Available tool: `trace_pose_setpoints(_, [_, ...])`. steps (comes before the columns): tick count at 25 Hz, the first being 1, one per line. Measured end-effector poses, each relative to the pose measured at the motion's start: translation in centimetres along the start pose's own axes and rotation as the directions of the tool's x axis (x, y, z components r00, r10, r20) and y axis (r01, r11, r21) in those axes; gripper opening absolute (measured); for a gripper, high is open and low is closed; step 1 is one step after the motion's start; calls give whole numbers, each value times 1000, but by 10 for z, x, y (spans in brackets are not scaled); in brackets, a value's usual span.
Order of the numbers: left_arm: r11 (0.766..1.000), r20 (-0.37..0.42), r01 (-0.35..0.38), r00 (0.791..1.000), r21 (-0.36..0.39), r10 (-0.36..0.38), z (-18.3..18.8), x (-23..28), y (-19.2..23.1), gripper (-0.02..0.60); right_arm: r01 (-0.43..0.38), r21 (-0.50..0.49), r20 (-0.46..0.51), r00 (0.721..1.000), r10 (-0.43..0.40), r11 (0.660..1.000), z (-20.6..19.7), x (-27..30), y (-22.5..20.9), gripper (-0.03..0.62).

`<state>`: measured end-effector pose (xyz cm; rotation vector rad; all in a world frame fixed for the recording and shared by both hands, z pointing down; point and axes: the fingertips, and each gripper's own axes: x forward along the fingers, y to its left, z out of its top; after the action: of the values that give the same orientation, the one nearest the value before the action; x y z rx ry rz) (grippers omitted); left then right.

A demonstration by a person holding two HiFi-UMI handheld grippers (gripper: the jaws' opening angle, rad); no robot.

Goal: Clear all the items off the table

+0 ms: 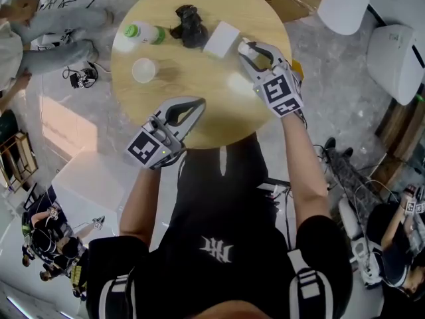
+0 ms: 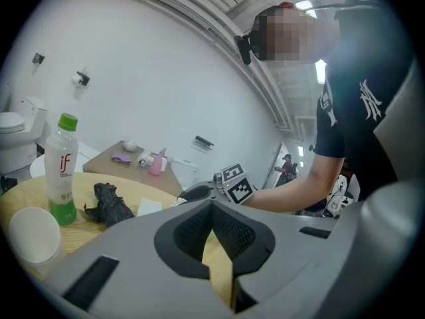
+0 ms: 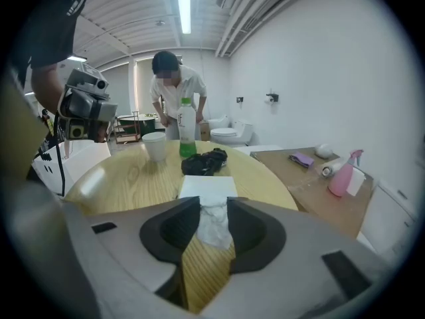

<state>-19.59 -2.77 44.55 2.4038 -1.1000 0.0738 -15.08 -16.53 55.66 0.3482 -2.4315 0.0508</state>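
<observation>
Standing at the left of the round wooden tabletop (image 1: 199, 78) is a bottle (image 1: 143, 32) with a green cap and a little green drink at the bottom. Just beside it, nearer the person, sits a white cup (image 1: 143, 70); only the head view looks into it, and too small to tell what is inside.

Next comes the left gripper (image 1: 197, 103), over the near edge of the tabletop. Its fingers are pressed together at the tips with nothing between them.

At the far side lies a black lump (image 1: 189, 25), all crumpled up. It is hard to tell what it is. Right next to it is a white square thing (image 1: 222, 40), maybe a box or a stack of napkins; I cannot tell which.

On the right, the right gripper (image 1: 248, 50) has its fingers clenched on a white wad (image 3: 214, 228) of scrunched paper, just in front of the white square thing. The fingers hide the sides of the wad.

The bottle label reads "if" in red. Each gripper carries a cube with black and white square marks.
</observation>
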Motion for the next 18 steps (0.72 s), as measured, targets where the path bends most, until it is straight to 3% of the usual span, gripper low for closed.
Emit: trace_pose_setpoints(18, [993, 39, 52, 998, 107, -56, 58, -4, -16, 12, 71, -15, 130, 989, -69, 997, 95, -69, 19, 115])
